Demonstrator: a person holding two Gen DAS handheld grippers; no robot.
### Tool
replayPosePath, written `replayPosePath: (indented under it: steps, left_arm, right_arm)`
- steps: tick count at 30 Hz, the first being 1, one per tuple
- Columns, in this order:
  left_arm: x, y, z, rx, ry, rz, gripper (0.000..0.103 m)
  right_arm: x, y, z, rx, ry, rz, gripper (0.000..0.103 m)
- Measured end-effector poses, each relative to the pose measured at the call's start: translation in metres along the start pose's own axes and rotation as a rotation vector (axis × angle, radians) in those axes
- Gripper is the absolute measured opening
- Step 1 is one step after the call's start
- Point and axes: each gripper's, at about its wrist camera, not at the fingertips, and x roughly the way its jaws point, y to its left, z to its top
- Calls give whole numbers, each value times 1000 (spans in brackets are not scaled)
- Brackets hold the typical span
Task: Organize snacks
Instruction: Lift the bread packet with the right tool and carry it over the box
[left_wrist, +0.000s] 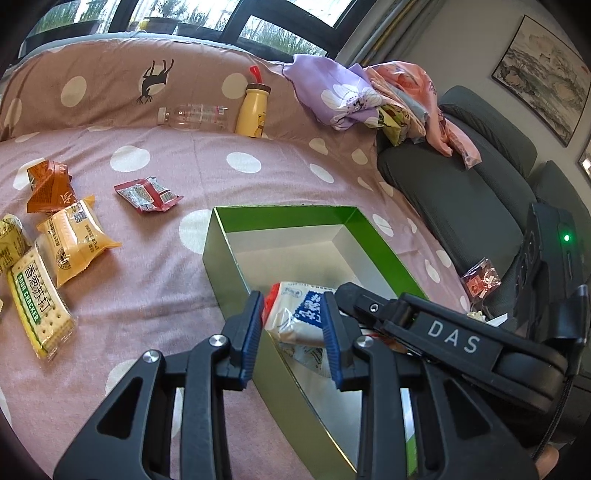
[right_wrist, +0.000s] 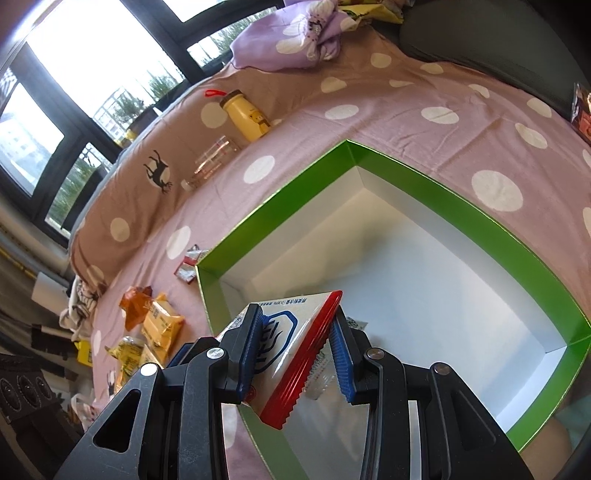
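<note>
A green box (left_wrist: 221, 243) with a white inside lies open on the dotted pink bedspread. My right gripper (right_wrist: 297, 325) is shut on a white, blue and red snack packet (right_wrist: 291, 347) and holds it over the box's near corner (right_wrist: 221, 258). The same packet (left_wrist: 295, 314) shows in the left wrist view, between my left gripper's fingers. My left gripper (left_wrist: 291, 314) is open, its jaws straddling the box's near wall. The right gripper (left_wrist: 443, 332) reaches in from the right.
Loose snacks lie left of the box: a red packet (left_wrist: 147, 194), an orange packet (left_wrist: 48, 184), a yellow packet (left_wrist: 77, 236), a soda cracker pack (left_wrist: 38, 306). A yellow bottle (left_wrist: 253, 110) and a clear bottle (left_wrist: 192, 116) rest against the pillow. Crumpled clothes (left_wrist: 369, 99) and a dark sofa (left_wrist: 461, 199) lie to the right.
</note>
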Motion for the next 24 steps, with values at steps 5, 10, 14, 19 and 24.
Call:
replayPosePath:
  steps: [5,10,14,19,24]
  left_arm:
    - [4,1,-1,-1,10,6,29]
    - [7,2,-2,-5,17,5,29]
    - [8,2,-3,-4,19,4,29]
    - [10,0,-4,0,18,9,29]
    - [10,0,-4,1,17,10,29]
  right_arm:
    - [3,-2,-1,-2,11,-18,39]
    - [5,-4,-1,-1,20,-29,39]
    - [5,-5,0,-1,22,-35,39]
    - [6,-5,0,-1,22,-41,39]
    - [5,-5,0,0,22,-41,39]
